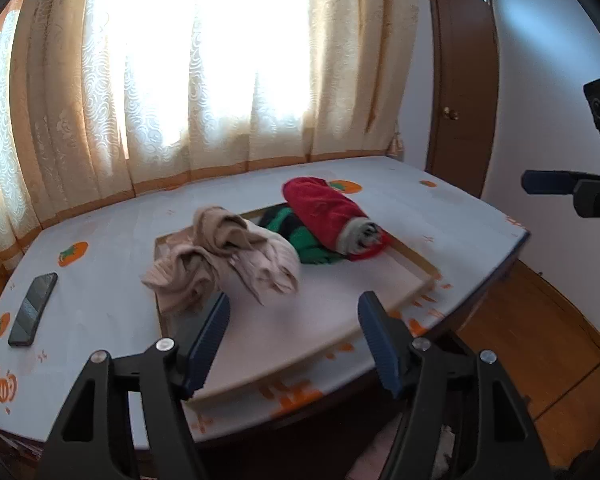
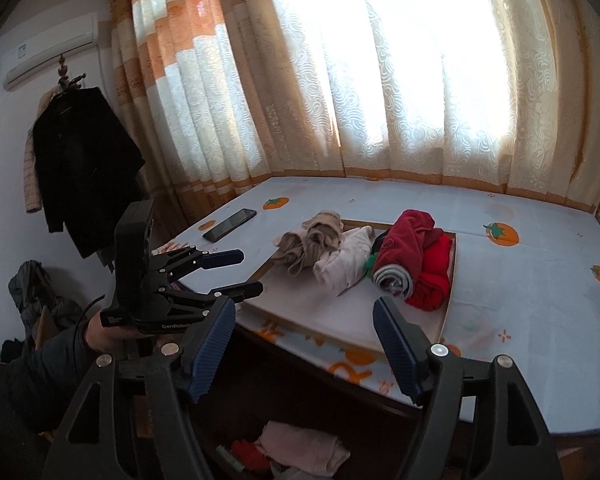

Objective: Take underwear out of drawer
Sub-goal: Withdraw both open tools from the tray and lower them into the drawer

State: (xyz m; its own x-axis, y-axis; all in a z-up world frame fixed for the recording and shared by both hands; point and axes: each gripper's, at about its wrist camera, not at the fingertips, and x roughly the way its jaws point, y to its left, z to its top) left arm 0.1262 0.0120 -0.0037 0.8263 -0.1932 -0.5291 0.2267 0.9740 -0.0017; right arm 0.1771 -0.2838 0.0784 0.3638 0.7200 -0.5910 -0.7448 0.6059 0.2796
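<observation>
Beyond both gaping tongs (image 1: 294,344), underwear (image 1: 224,256).

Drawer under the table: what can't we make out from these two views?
- Drawer, right wrist view: cut off by the bottom edge and the right gripper; only pink and red cloth shows, its type unclear.
- Left wrist view: drawer hidden below the table edge and behind the left gripper.
- Green cloth: mostly under the red roll.

On the desk (image 2: 540,312): one phone (image 1: 33,309), one wooden-framed board (image 1: 416,276), and on the board one beige garment pile (image 1: 224,258), one green garment (image 1: 306,242), one red roll (image 1: 334,216). Two hand-held grippers: left (image 1: 294,336), right (image 2: 304,344).
</observation>
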